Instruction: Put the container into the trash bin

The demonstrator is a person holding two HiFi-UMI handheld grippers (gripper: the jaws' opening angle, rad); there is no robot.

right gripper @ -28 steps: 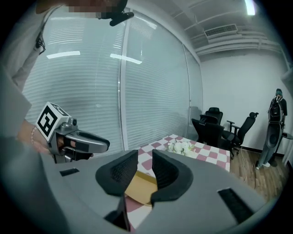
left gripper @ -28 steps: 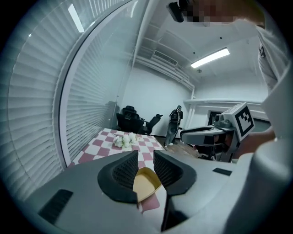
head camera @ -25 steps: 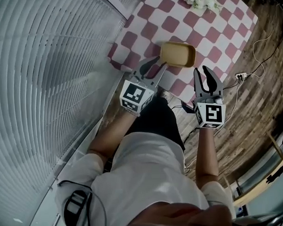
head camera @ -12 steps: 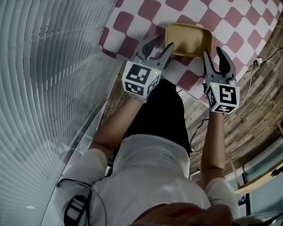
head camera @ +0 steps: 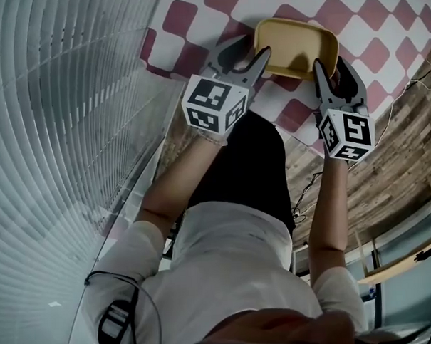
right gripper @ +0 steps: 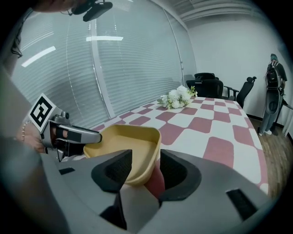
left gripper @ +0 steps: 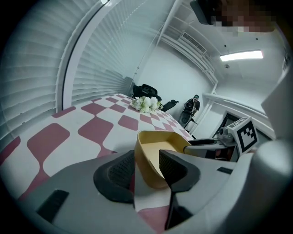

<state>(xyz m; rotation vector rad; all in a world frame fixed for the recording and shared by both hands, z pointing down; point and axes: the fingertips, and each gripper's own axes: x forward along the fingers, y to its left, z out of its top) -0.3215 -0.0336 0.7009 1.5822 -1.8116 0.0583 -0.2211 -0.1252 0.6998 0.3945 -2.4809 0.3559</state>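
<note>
Red-and-white checked cloth covers the table, and on it, close to the edge nearest the person, sits the container, a shallow tan tray with rounded corners, upright and with nothing visible inside.

Both claws have closed in on it from the near side, one at each end. The left gripper reaches the tray's left end. In the left gripper view its jaws are opening, with the tray's near wall standing between the two black pads; the left gripper has one pad outside that wall and the other over the hollow. The right gripper is at the tray's right end. In the right gripper view the right gripper is likewise opening, with the tray's rounded corner in the gap between the pads. Neither claw clamps the tray, which rests on the cloth.

Farther along the table lies a bunch of white flowers. White slatted blinds run along the left side of the table, and a wooden floor shows to the right. Dark office chairs stand beyond the table's far end.
</note>
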